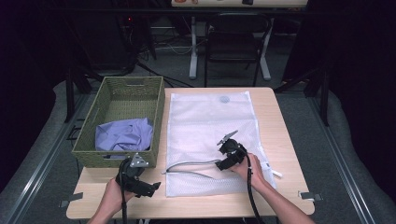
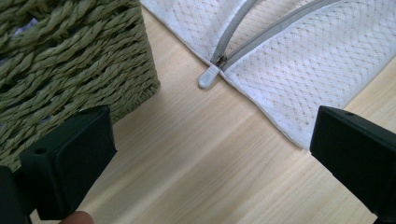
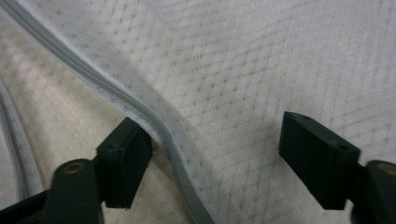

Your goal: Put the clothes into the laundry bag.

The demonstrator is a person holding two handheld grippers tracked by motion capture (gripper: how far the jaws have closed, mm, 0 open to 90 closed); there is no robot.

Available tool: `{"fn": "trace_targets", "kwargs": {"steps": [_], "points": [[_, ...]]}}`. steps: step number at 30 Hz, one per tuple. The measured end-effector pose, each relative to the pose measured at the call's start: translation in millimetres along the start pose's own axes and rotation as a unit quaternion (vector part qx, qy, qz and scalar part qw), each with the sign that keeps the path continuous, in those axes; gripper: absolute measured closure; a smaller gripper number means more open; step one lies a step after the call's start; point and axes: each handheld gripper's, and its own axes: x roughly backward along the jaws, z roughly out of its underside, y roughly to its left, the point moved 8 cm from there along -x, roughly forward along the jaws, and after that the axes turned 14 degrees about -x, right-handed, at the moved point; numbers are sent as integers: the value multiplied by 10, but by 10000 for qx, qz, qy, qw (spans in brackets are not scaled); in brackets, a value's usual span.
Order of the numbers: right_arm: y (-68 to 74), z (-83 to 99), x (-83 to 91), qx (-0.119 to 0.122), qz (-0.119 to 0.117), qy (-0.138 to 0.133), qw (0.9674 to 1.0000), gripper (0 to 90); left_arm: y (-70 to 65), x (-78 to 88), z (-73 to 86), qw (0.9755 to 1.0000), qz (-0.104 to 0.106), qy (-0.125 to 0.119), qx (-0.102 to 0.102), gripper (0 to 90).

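A pale wooden tabletop [image 1: 275,135] carries everything, and its middle and right part is taken up by a white mesh laundry bag [image 1: 210,121], laid flat with its closed end toward the far edge and its zippered mouth toward the near edge, presumably so that the opening can be worked from the person's side. Along the left edge a woven green basket [image 1: 116,95] is set just beside the bag, a crumpled lilac garment [image 1: 123,134] being kept in its near half, most likely as the load meant for the bag. The grey zipper [image 1: 191,164] is seen undone near the near edge, its two tapes spread apart and its pale pull tab [image 2: 208,77] lying on bare wood at the bag's near left corner, close to the basket's corner. The right gripper [image 1: 223,164] is placed over the upper zipper tape at the bag's near part; in the right gripper view its jaws are held partly open astride the raised grey edge, one pad beside the tape and the other on the mesh, with nothing yet pinched, as though the top layer is to be lifted. The left gripper [image 1: 150,189] is held low at the near left of the tabletop, jaws wide and empty, pointed at the pull tab, apparently in readiness to steady the bag.
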Motion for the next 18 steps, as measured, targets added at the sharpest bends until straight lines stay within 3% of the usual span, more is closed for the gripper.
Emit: {"fn": "trace_targets", "kwargs": {"steps": [3,10,18], "points": [[28,-28,-16,-36,-67,-57,10000,351,-14,7,-11,10000,25,-36,16,1],[-26,-21,34,-224,-229,-93,9994,562,1,7,6,10000,15,-22,2,1],[-48,-9,49,-169,-239,-96,9995,736,-35,-2,-8,10000,62,-13,-46,1]]}}
